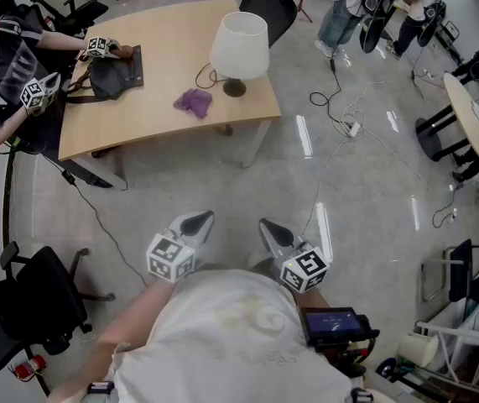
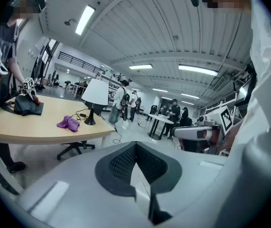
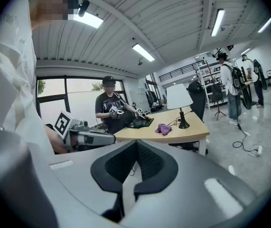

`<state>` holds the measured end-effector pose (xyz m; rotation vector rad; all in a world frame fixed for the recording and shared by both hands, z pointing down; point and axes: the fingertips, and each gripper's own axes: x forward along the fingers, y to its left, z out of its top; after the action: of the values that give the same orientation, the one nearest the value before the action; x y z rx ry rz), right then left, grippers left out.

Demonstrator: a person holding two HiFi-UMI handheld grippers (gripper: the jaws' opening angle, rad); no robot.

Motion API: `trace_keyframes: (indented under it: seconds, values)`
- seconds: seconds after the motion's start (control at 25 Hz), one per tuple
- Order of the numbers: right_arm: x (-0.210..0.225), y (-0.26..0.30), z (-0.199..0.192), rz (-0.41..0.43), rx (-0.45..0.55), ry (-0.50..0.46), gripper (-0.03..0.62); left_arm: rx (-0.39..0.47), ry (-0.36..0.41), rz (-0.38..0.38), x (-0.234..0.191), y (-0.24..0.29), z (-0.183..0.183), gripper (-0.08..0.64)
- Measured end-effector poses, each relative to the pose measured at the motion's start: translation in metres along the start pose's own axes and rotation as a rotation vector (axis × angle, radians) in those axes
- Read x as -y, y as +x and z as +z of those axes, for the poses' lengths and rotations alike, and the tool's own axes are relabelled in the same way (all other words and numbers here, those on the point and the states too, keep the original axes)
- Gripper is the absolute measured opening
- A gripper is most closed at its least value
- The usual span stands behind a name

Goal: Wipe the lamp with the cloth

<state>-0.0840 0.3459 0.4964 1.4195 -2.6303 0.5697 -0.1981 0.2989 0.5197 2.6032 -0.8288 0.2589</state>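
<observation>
Table (image 1: 155,128) far, left of centre. On it: lamp (image 1: 239,47) at right end, cloth (image 1: 193,102) just left of lamp base, bag (image 1: 117,74) at left end. Chair (image 1: 42,300) near left. Left gripper (image 1: 200,218) and right gripper (image 1: 267,225) near, side by side, well apart from table.

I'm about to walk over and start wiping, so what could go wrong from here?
1. Cables trail over the floor by the table: a trip risk on the way.
2. A cord lies right by the cloth; grabbing both could tug the lamp, which stands near the edge.
3. Another person works at the same table; arms could clash.
</observation>
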Motion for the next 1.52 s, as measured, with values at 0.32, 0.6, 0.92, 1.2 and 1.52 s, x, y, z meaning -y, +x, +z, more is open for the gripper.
trace_keyframes:
  seconds: [0.32, 0.6, 0.92, 1.2, 1.52]
  values:
    - [-0.010, 0.005, 0.005, -0.047, 0.023, -0.019, 0.012, 0.033, -0.010, -0.018, -0.004, -0.023, 0.001, 0.001]
    - [-0.016, 0.005, 0.001, -0.080, 0.018, -0.021, 0.012, 0.045, -0.002, -0.046, 0.001, -0.034, -0.002, 0.000]
    - [-0.012, -0.004, -0.008, -0.123, 0.022, 0.040, 0.012, 0.031, -0.007, -0.047, -0.002, -0.041, -0.009, 0.000]
    - [-0.016, 0.005, -0.020, -0.115, -0.017, 0.073, 0.012, 0.005, -0.017, -0.018, -0.011, -0.044, -0.016, 0.002]
    - [-0.005, 0.039, -0.017, -0.062, -0.043, 0.104, 0.012, 0.029, -0.062, 0.071, -0.040, -0.044, -0.010, 0.000]
